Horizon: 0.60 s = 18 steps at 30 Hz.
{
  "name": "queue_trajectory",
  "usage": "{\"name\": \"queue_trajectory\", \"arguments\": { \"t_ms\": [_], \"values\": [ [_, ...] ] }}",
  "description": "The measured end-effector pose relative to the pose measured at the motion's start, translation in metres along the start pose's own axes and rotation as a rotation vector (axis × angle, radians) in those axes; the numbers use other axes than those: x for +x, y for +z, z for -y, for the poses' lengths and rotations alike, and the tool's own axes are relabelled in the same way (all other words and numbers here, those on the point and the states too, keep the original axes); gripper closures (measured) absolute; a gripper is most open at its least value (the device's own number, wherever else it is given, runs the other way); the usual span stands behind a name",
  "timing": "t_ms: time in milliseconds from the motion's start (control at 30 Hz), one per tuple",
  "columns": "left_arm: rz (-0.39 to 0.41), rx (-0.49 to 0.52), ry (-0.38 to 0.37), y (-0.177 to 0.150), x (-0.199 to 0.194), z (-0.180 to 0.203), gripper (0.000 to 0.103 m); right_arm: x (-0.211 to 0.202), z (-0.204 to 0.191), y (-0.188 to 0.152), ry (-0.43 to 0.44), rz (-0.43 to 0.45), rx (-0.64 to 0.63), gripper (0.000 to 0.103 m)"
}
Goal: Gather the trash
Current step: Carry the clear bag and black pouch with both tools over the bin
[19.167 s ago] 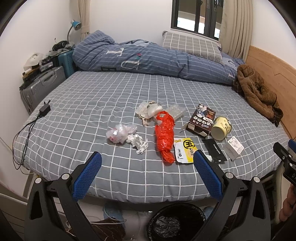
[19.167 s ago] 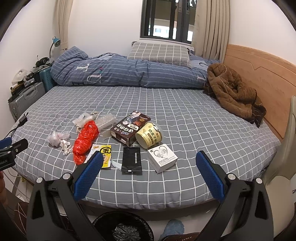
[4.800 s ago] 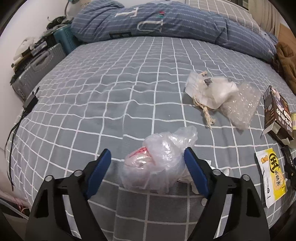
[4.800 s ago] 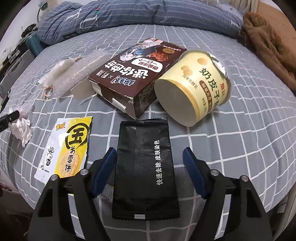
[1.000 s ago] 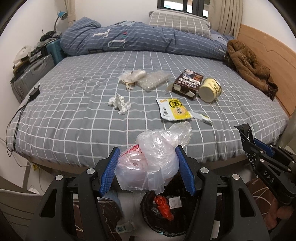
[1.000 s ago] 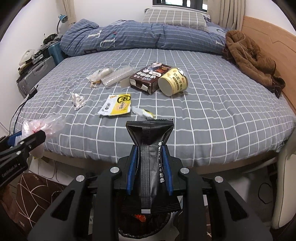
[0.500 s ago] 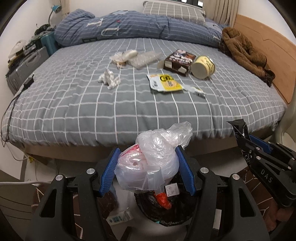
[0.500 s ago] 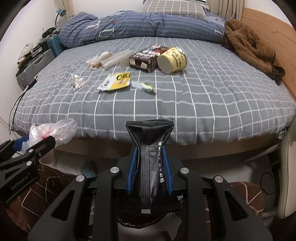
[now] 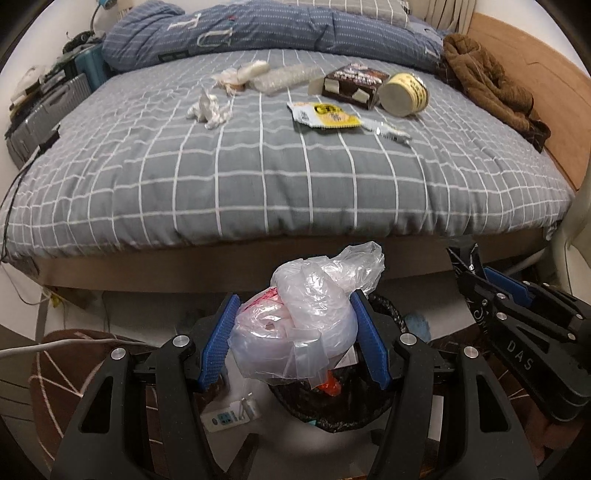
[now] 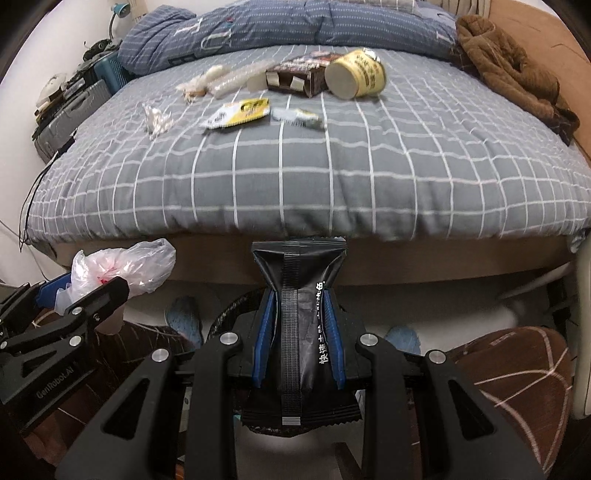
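Grey white-checked bedspread (image 9: 295,177), black packet (image 10: 299,325), blue-striped duvet (image 9: 258,33).

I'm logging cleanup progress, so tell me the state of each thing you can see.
Left hand-held gripper: shut on clear plastic bag.
Right hand-held gripper: shut on black packet.
Trash bin: open, partly filled.
Brown box: open-ended, lying flat.
Yellow tub: tipped sideways.

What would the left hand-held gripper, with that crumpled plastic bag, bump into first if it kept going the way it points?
Most likely the black bin on the floor: the left hand-held gripper points down at its opening, just behind the plastic bag. Depth is unclear.
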<state>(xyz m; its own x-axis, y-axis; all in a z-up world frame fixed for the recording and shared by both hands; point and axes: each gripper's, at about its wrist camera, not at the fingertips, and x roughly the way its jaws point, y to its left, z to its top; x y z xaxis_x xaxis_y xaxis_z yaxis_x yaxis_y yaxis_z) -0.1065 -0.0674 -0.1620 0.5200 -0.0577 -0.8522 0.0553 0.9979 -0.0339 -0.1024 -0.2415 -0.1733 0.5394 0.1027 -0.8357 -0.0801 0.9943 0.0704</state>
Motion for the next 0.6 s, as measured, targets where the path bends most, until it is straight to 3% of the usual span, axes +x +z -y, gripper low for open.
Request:
{"name": "queue_trajectory", "arguments": {
  "t_ms": [600],
  "values": [
    [-0.125,-0.006,0.008,-0.026,0.062,-0.01,0.043,0.072,0.003,-0.032,-0.005,-0.185,0.007,0.076]
  ]
}}
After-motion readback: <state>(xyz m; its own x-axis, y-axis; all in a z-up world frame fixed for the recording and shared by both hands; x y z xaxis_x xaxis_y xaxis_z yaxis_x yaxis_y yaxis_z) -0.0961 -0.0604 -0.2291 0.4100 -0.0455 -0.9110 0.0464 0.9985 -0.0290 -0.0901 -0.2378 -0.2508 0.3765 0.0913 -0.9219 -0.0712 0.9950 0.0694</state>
